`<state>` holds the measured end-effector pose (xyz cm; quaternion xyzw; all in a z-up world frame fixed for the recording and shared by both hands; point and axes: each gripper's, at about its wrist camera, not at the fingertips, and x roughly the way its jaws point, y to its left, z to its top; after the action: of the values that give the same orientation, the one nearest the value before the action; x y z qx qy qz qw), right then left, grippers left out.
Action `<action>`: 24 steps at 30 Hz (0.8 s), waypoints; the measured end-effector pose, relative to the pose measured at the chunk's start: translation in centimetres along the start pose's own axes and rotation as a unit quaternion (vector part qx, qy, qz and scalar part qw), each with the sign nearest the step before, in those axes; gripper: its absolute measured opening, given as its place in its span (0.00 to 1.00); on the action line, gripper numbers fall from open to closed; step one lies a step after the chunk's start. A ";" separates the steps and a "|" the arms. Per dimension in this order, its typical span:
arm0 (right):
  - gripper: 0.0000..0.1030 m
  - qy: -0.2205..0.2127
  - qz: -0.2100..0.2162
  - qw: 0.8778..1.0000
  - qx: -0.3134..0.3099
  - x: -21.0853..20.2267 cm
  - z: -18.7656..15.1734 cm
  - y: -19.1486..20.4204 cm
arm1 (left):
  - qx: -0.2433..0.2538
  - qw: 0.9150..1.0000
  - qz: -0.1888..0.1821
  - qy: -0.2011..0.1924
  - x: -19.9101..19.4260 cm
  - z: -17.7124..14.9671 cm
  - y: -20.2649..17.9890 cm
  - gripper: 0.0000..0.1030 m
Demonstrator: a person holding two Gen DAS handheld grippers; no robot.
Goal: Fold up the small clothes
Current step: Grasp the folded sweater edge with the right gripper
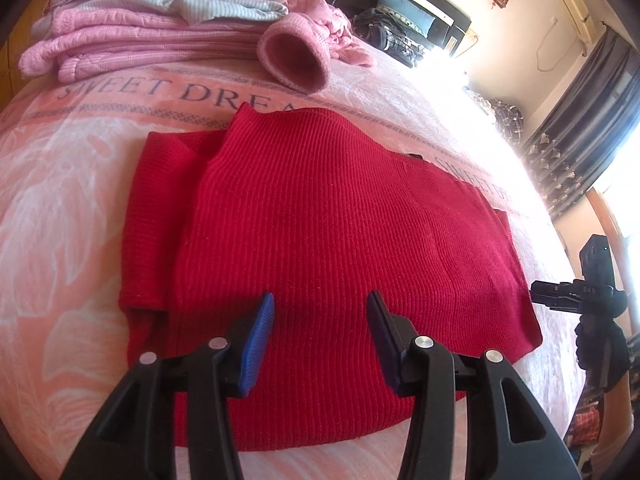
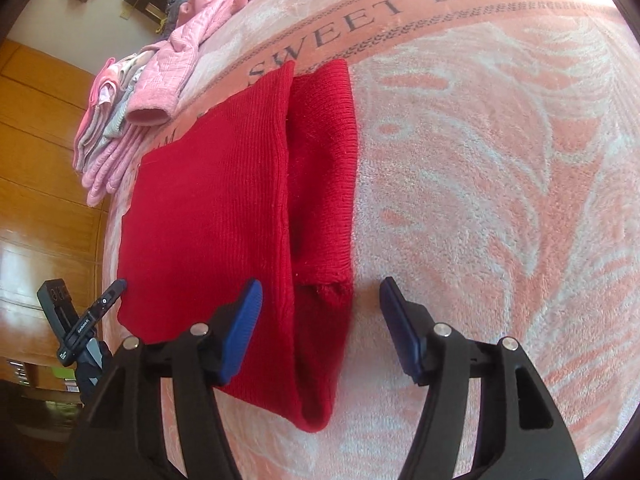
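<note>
A red ribbed knit garment [image 1: 320,208] lies flat on the pink blanket, with a sleeve folded in along its left side in the left wrist view. My left gripper [image 1: 322,304] hovers open over its near part, nothing between the blue pads. In the right wrist view the same red garment [image 2: 216,200] shows the folded sleeve [image 2: 324,168] on its right side. My right gripper [image 2: 320,286] is open and straddles that sleeve edge near the cuff. One pad is over the knit and the other over the blanket [image 2: 480,200].
A stack of folded pink and grey clothes [image 1: 132,28] and a pink sleeve cuff [image 1: 296,56] lie at the far side of the bed. A black device on a stand [image 1: 580,292] sits at the bed's edge. Pillows and dark clothes lie by the headboard.
</note>
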<state>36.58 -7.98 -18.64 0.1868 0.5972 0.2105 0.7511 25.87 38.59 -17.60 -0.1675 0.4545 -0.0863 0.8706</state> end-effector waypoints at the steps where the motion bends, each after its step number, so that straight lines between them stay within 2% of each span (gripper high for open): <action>1: 0.59 0.001 0.007 1.000 0.005 0.2 0.1 -0.3 | -0.003 1.000 -0.005 0.001 0.1 -0.1 0.3 0.47; 3: 0.59 0.001 0.019 1.000 0.011 0.5 0.3 -0.4 | -0.006 1.000 -0.013 0.002 0.2 -0.2 0.7 0.47; 5: 0.53 0.007 0.032 0.999 0.006 0.9 0.7 -0.3 | -0.006 1.000 -0.016 0.005 0.4 -0.2 0.8 0.47; 7: 0.33 0.007 0.046 0.999 0.016 1.2 0.9 -0.4 | -0.010 1.000 -0.019 0.006 0.5 -0.2 1.0 0.48; 9: 0.19 0.010 0.068 0.997 0.030 1.7 0.9 -0.9 | -0.014 1.000 -0.023 0.006 0.5 -0.2 1.1 0.48; 11: 0.18 0.006 0.072 0.997 0.036 1.7 0.8 -1.0 | -0.011 1.000 -0.023 0.006 0.5 -0.3 1.1 0.48; 17: 0.15 -0.004 0.041 0.999 0.009 1.2 0.3 -0.1 | -0.009 1.000 -0.023 0.005 0.5 -0.4 1.1 0.48; 24: 0.15 -0.008 0.047 0.999 0.018 1.6 0.1 -0.6 | -0.017 0.999 -0.034 0.004 0.6 -0.4 1.5 0.48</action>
<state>37.01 -7.67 -20.27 0.2298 0.5856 0.2333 0.7414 25.85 39.72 -18.83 -0.1974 0.4534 -0.1082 0.8624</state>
